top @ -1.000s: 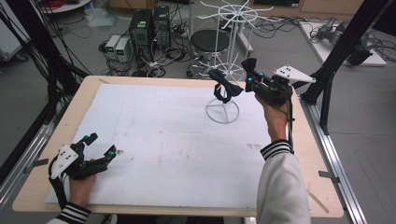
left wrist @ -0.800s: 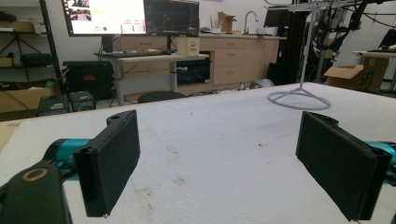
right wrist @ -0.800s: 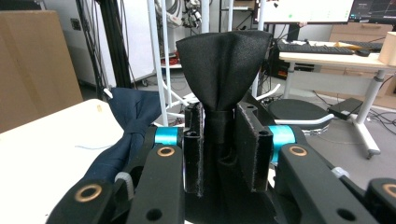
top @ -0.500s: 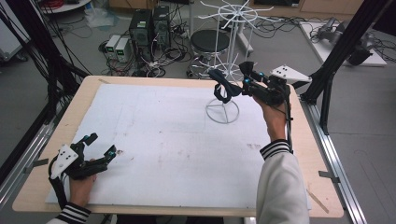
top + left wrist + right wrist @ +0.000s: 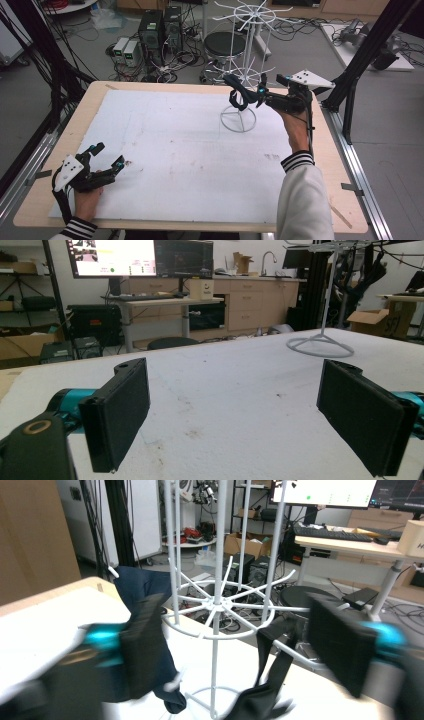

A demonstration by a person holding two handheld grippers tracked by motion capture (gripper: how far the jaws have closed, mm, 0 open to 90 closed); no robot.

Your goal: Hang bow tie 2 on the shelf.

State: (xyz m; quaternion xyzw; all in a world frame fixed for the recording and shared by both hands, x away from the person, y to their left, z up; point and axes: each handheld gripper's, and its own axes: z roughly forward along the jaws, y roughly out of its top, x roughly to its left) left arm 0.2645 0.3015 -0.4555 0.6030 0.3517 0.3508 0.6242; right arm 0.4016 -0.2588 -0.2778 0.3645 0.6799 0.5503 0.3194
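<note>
No writing can be read near the work. A dark, limp fabric piece (image 5: 239, 96) drapes over a lower prong of the white wire rack (image 5: 216, 602), its thin spokes radiating from a centre pole above a ring base. It hangs just ahead of the right tool (image 5: 261, 92), whose jaws have just been opening and stand apart, nothing pressed between them. The left tool (image 5: 107, 159) rests apart, empty, on the white textured counter (image 5: 175, 150).
</note>
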